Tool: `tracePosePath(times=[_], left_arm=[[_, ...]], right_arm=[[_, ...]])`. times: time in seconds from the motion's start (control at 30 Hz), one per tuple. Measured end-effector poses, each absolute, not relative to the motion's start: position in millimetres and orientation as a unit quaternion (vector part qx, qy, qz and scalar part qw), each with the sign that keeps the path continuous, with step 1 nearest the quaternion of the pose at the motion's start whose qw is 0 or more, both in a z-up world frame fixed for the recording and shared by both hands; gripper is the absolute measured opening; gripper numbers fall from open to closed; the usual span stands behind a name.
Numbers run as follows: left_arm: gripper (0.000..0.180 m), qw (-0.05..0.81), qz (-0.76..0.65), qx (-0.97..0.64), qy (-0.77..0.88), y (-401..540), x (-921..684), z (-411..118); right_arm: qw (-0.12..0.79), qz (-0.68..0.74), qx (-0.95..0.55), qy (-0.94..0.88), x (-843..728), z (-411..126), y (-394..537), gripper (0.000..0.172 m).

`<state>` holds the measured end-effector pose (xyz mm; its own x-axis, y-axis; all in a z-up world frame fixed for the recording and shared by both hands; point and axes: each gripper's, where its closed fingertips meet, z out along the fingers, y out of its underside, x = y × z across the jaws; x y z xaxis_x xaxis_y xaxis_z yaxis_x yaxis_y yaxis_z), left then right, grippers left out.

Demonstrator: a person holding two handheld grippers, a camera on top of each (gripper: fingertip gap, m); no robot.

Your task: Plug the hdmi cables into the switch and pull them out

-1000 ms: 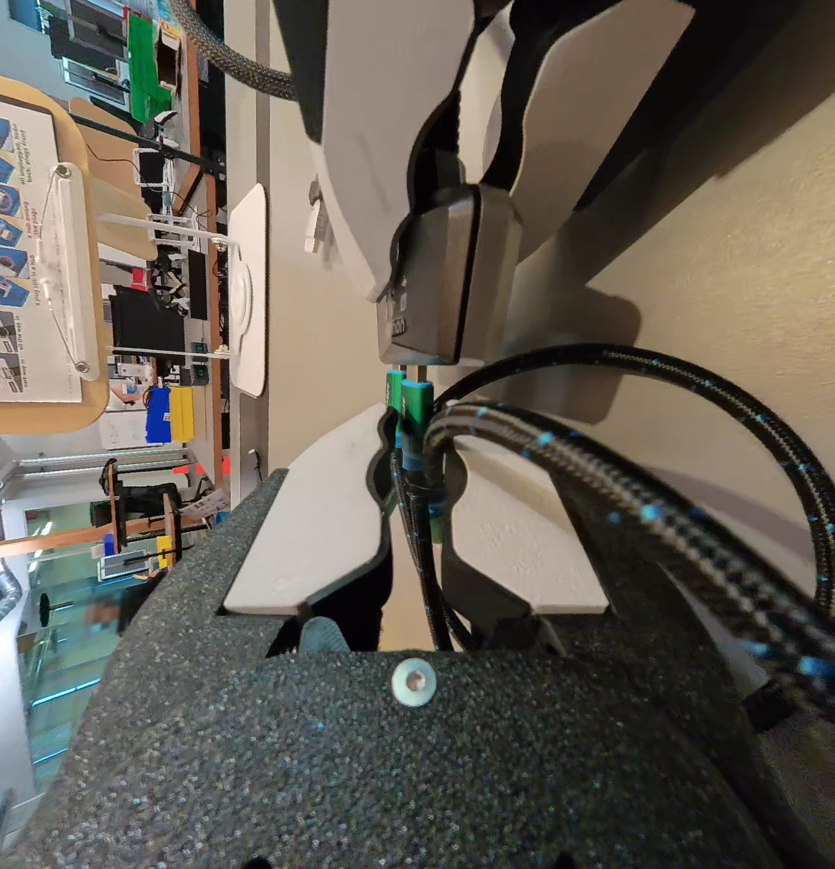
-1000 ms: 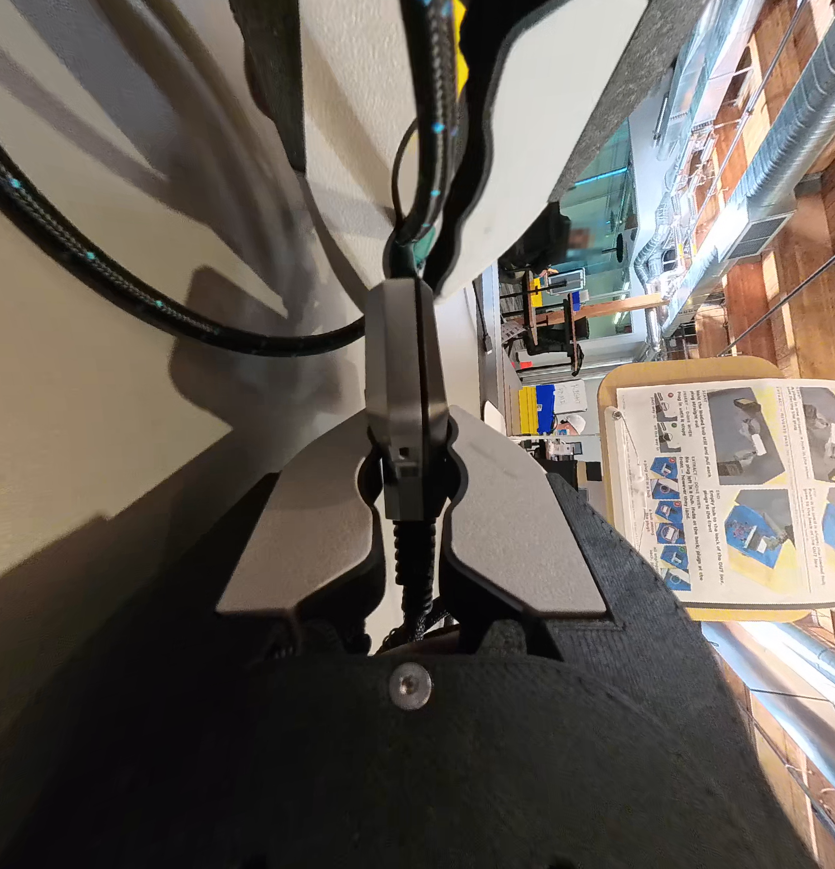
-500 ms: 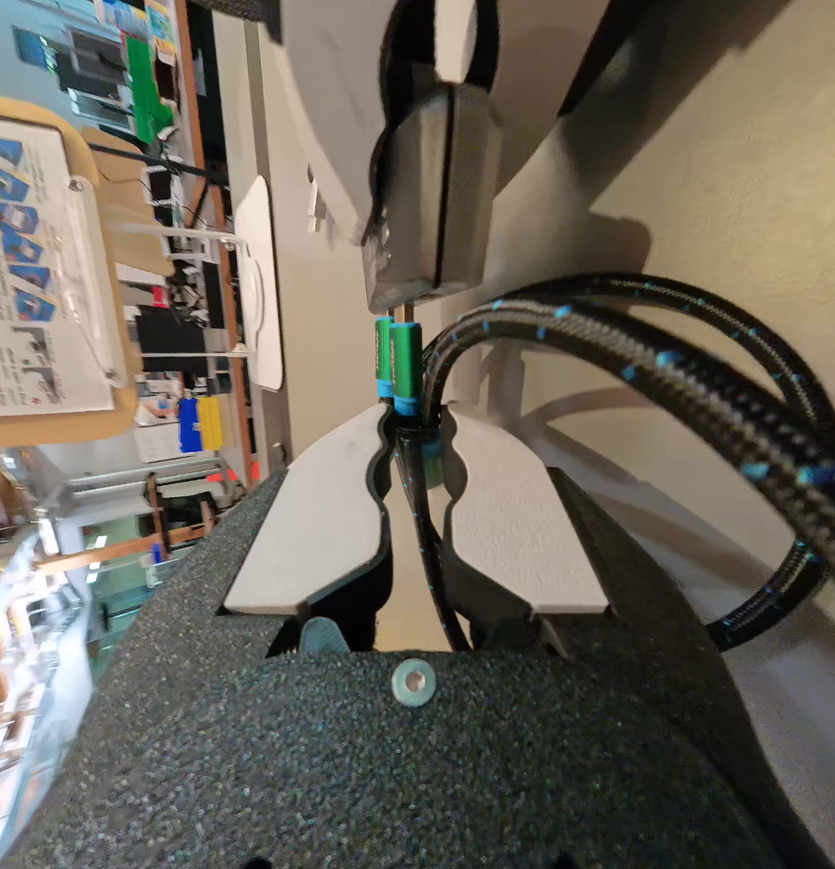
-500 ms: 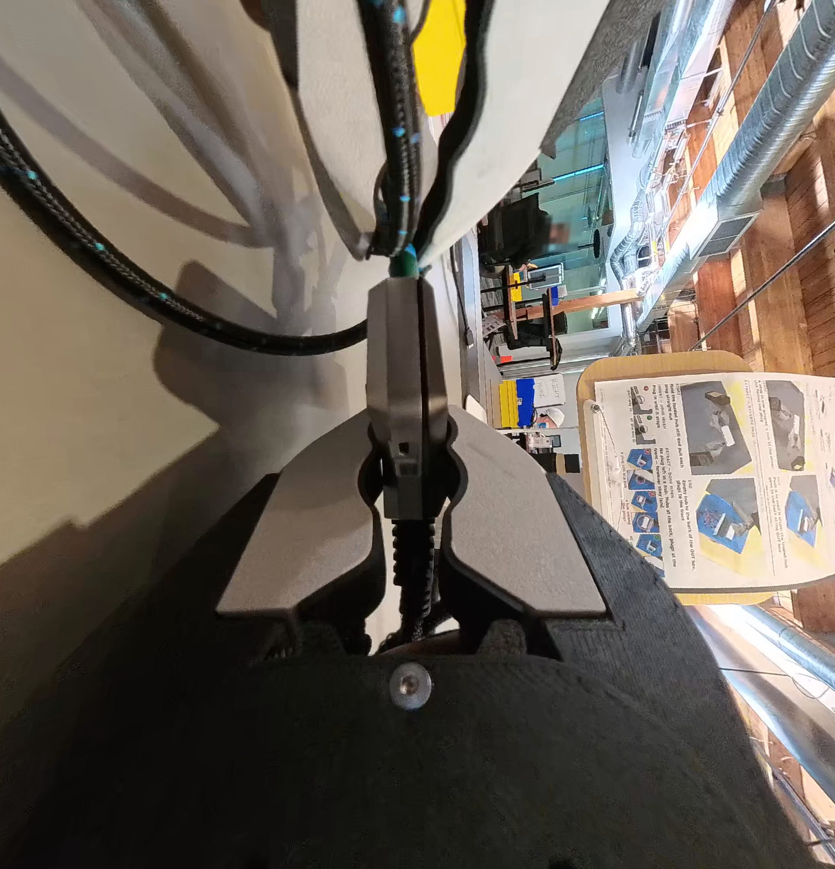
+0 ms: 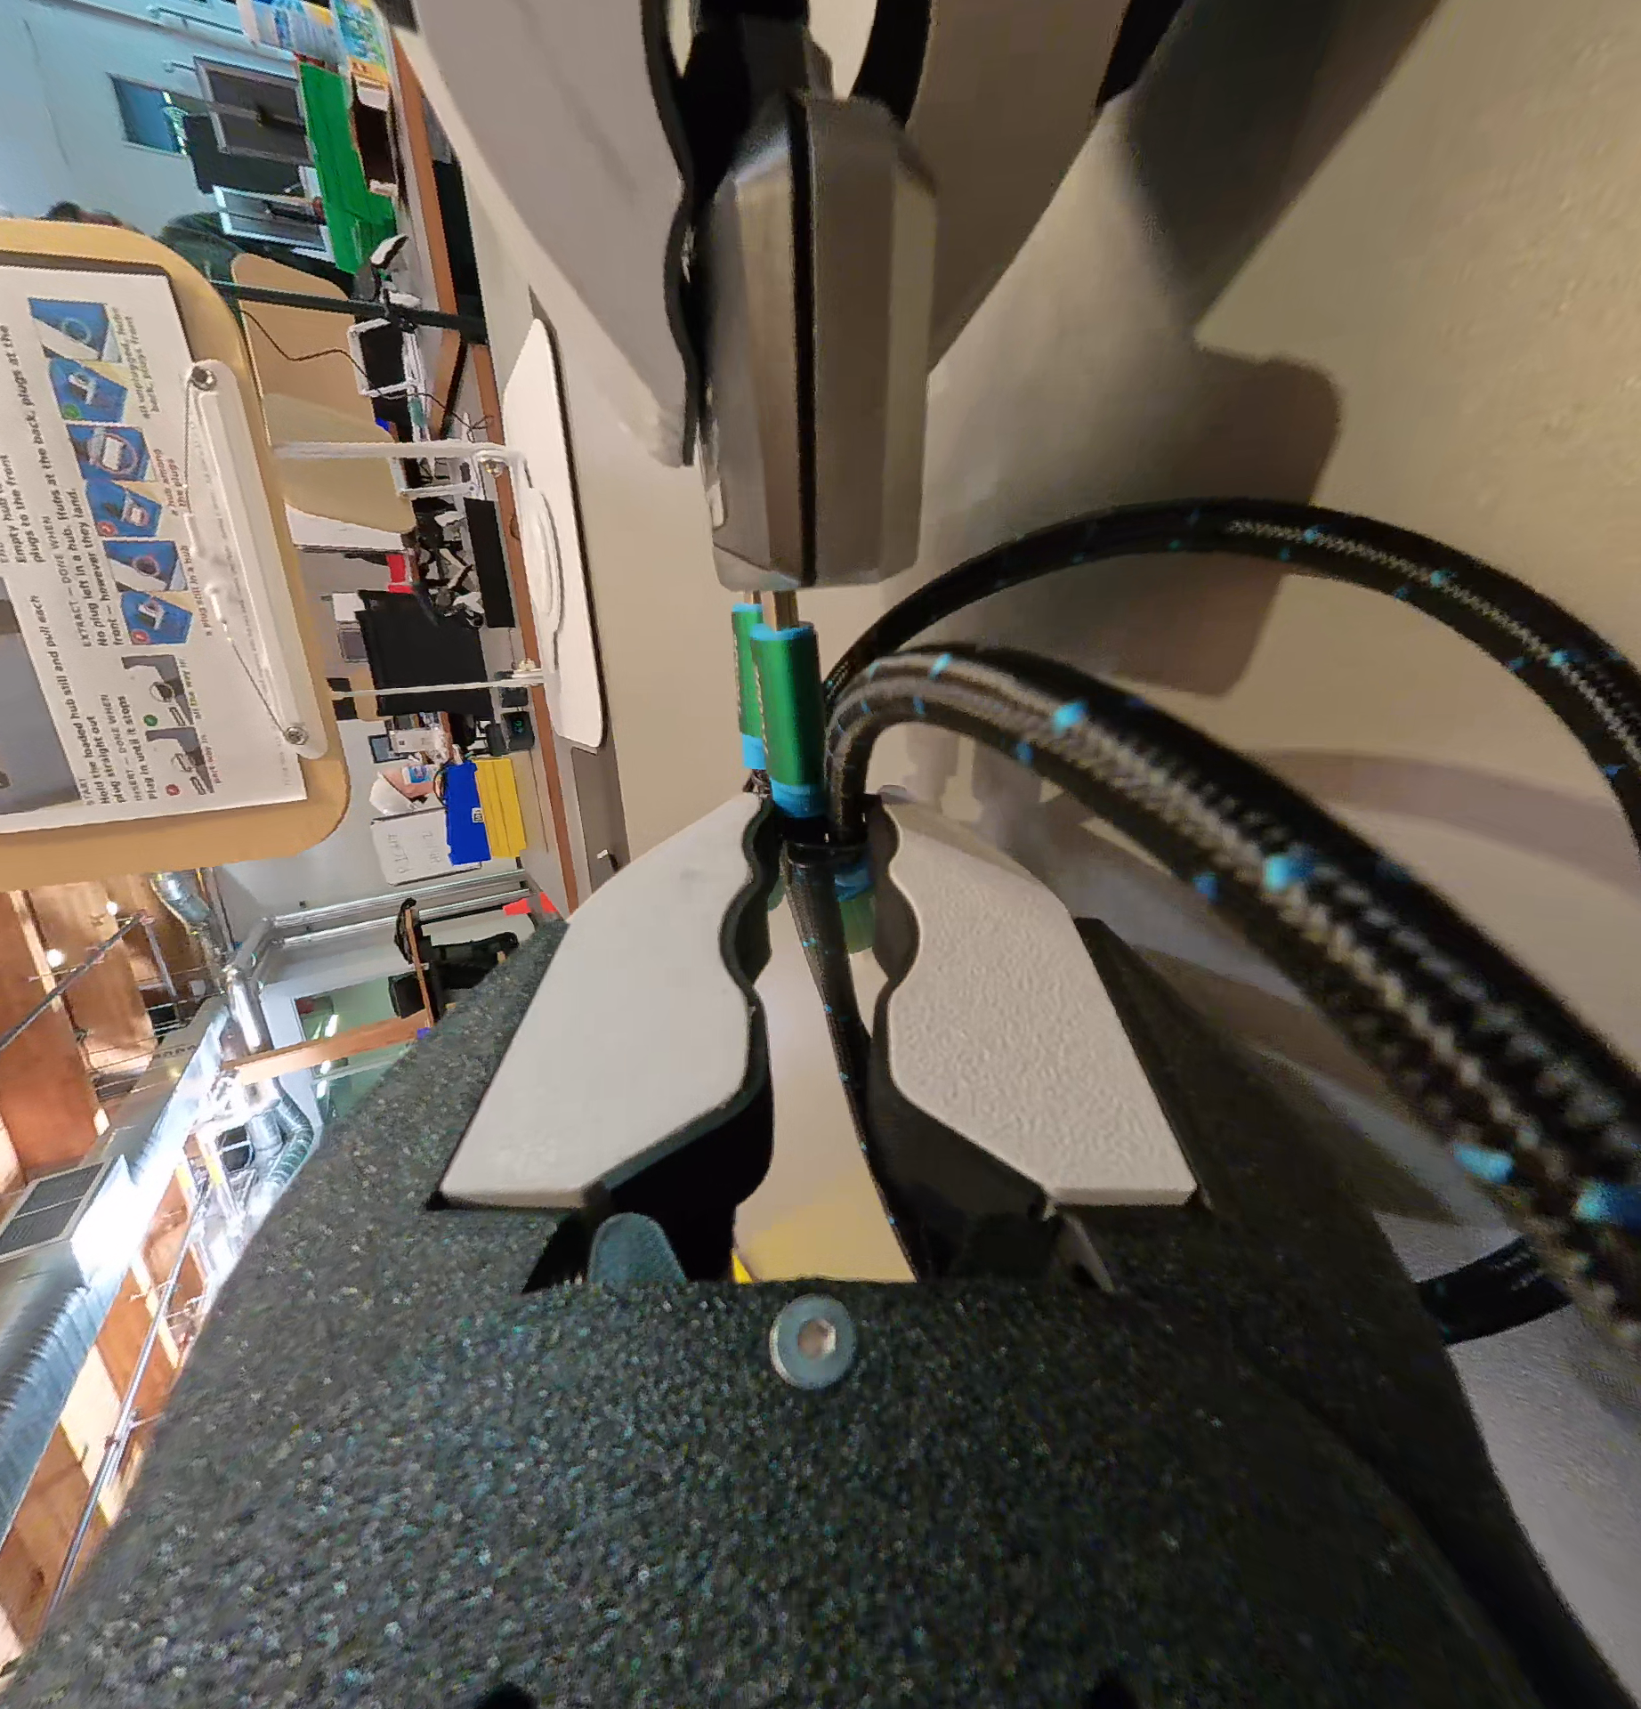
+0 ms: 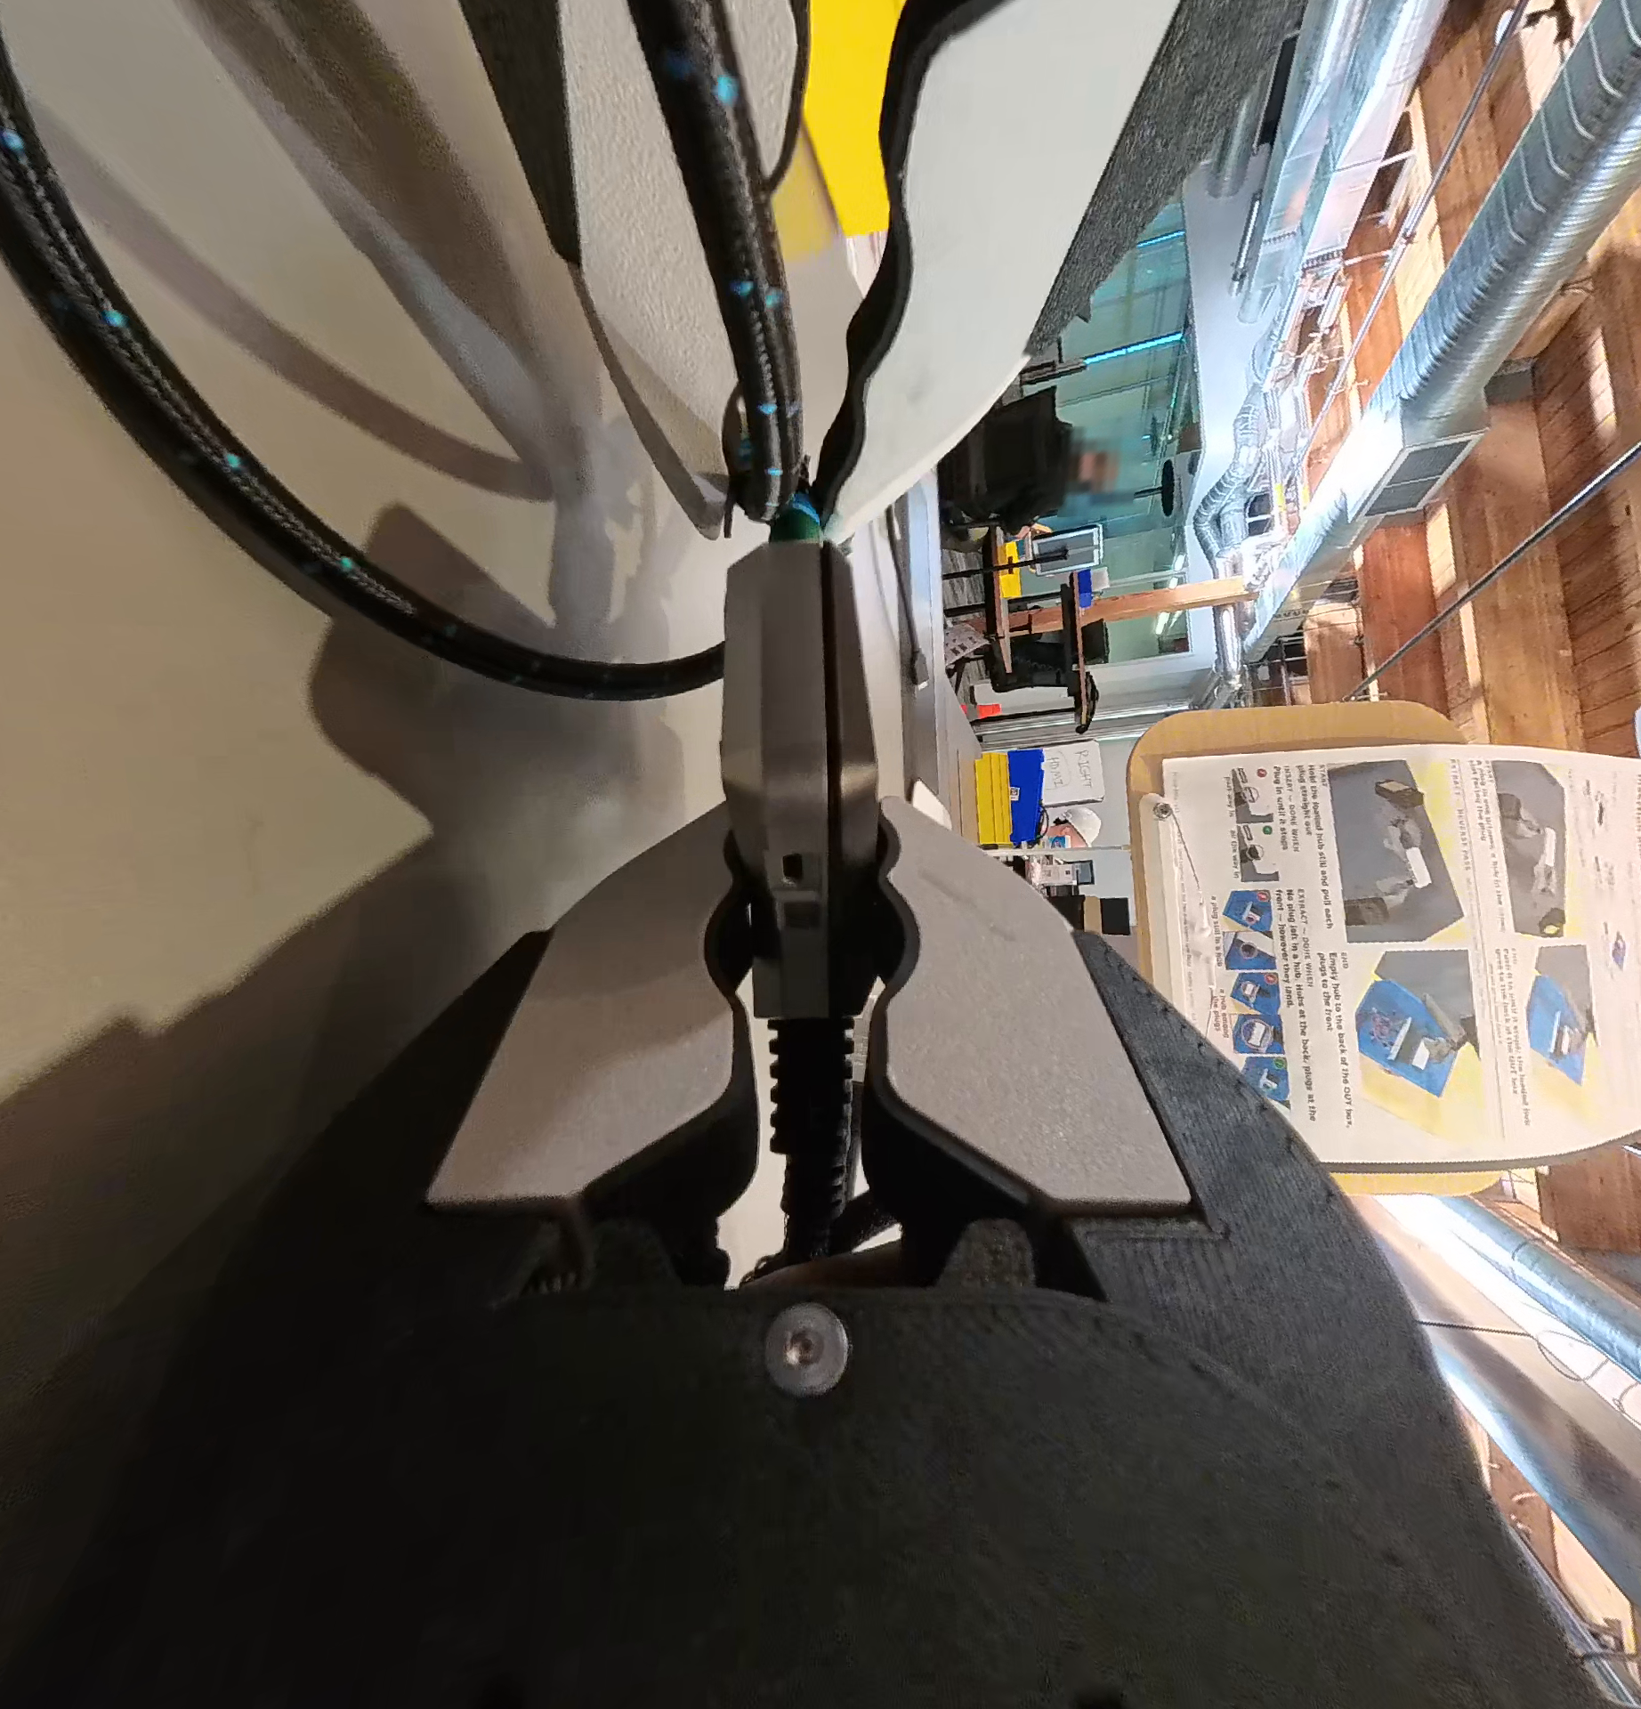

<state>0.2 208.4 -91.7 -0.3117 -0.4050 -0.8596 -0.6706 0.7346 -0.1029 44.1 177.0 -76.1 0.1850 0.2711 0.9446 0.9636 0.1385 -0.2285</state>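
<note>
A grey hub (image 5: 812,370), a flat two-shell block with a dark seam along its edge, is seen held clear of the pale desk (image 5: 1464,277), onto which its shadow is cast. Its rear end is clamped between the jaws of the right gripper (image 6: 803,888), with both pads pressed against its flat sides. Its ribbed black strain relief (image 6: 812,1091) is led back between the fingers. At the opposite end of the hub, two green plugs (image 5: 784,703) with blue collars are lined up against its face, and a short length of bare metal tip is left showing between them and the hub. Just behind those plugs, the black braided cable (image 5: 1261,832), flecked with blue, is pinched in the narrowly set jaws of the left gripper (image 5: 821,823). What looks like another green plug is caught beside it. From the hub outward, the cable is looped in wide arcs over the desk. Farther from the hub, a wooden board with a printed instruction sheet (image 6: 1353,925) is stood upright, and workshop shelving is seen behind it.
</note>
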Motion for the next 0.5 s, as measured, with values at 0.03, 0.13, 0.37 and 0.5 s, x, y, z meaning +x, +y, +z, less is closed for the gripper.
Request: tracePosePath(times=[0.03, 0.13, 0.37, 0.5], left_arm=[[0.018, 0.478, 0.14, -0.337, 0.799, 208.3, 0.3, -92.1], [0.017, 0.476, 0.151, -0.328, 0.802, 206.9, 0.4, -92.7], [0.017, 0.475, 0.16, -0.326, 0.801, 204.2, 1.6, -93.6], [0.016, 0.471, 0.16, -0.334, 0.8, 203.5, 1.4, -93.6]], right_arm=[[0.52, -0.332, -0.567, -0.546, 44.0, -76.5, 177.1, 0.021], [0.52, -0.326, -0.571, -0.545, 43.8, -77.4, 176.6, 0.02], [0.515, -0.326, -0.58, -0.541, 44.1, -78.5, 176.6, 0.02], [0.513, -0.331, -0.582, -0.537, 43.7, -78.8, 177.4, 0.02]])
